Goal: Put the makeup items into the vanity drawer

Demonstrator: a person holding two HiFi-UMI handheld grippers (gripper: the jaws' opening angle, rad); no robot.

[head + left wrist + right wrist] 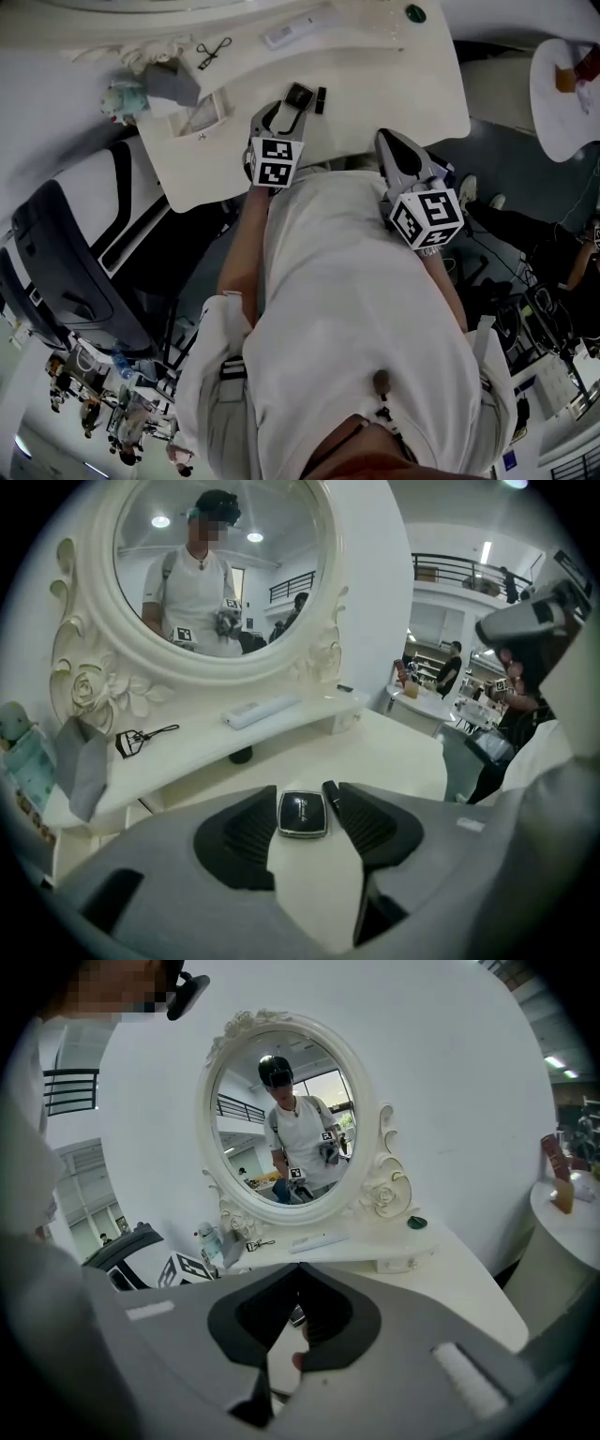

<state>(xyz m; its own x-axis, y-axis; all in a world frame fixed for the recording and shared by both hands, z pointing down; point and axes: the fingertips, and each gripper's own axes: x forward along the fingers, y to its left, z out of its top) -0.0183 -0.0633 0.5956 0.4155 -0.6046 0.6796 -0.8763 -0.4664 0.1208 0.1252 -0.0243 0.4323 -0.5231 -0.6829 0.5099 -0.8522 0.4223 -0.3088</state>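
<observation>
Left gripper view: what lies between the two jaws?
In the left gripper view, a black compact lies on the vanity top between the open jaws, a slim black tube beside it.

The compact [302,814] lies on the vanity top [394,752], a slim stick [330,794], perhaps lipstick, just at its 2 o'clock. The eyelash curler [141,740] lies on the shelf [202,731] at 10 o'clock.

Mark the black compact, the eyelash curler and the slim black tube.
black compact [302,814], left gripper view, centre of its lid
eyelash curler [141,736], left gripper view, where handles meet the clamp
slim black tube [330,792], left gripper view, middle of its visible length
</observation>
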